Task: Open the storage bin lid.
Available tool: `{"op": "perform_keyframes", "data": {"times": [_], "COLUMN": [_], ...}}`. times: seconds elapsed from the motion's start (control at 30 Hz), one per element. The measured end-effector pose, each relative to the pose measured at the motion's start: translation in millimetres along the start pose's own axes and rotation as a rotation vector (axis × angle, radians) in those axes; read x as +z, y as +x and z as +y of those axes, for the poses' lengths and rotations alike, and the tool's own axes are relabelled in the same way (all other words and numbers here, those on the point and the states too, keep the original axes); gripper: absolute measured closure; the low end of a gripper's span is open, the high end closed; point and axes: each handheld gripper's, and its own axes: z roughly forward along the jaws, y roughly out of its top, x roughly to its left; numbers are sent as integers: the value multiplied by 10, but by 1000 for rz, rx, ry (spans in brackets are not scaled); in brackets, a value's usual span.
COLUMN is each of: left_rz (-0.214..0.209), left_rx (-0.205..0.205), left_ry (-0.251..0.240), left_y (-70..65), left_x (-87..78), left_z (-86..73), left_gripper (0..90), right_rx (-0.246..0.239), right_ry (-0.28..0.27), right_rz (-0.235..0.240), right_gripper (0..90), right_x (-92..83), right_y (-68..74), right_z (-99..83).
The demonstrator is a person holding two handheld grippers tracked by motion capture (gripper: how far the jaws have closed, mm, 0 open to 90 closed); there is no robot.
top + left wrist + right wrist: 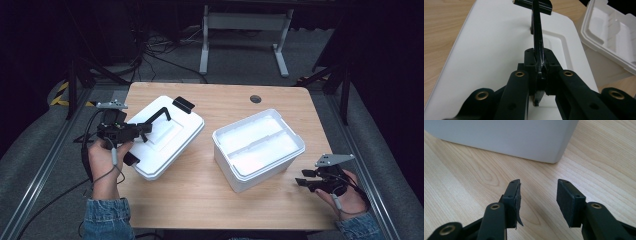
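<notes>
Left gripper view puts my left gripper (539, 72) clenched on the lid's black handle (537, 37), the foam lid (167, 135) on the table (200, 195) left of the open box (257, 147); my right gripper (537, 197) gapes empty (lifting the lid across looks next)

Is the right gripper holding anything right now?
No. In its own view the right gripper stands open over bare table, with nothing between its jaws and the white box beyond them.
</notes>
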Motion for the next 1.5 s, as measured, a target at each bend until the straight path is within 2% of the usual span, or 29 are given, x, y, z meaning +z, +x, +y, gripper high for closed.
{"op": "perform_keyframes", "data": {"times": [0.13, 0.23, 0.3, 0.37, 0.47, 0.6, 1.0, 1.13, 1.5], "left_rz": [6, -1, -32, -44, -20, -18, -13, -21, -11], "left_rx": [-22, -19, -31, -34, -33, -37, -62, -83, -91], "left_ry": [13, 14, 9, 12, 47, 59, 80, 80, 101], "left_y": [100, 145, 188, 231, 268, 317, 445, 482, 559], "left_x": [79, 133, 182, 232, 320, 401, 545, 569, 640], "left_z": [-52, -76, -103, -127, -158, -194, -283, -322, -382], "left_gripper": [842, 841, 841, 841, 842, 841, 841, 841, 840], "right_rx": [2, 0, 1, 1, 2, 2, -1, -2, -2], "right_ry": [-1, -1, 0, 1, 4, 4, 11, 10, 12], "right_rz": [0, 1, 3, 4, 5, 5, 7, 9, 10], "right_gripper": [554, 554, 554, 554, 554, 554, 554, 553, 551], "right_x": [-3, 0, 2, 3, 8, 11, 30, 35, 36], "right_y": [-3, -4, -1, 0, -1, -1, 3, 4, 5], "right_z": [-2, -3, -2, -2, -4, -4, -10, -11, -14]}}
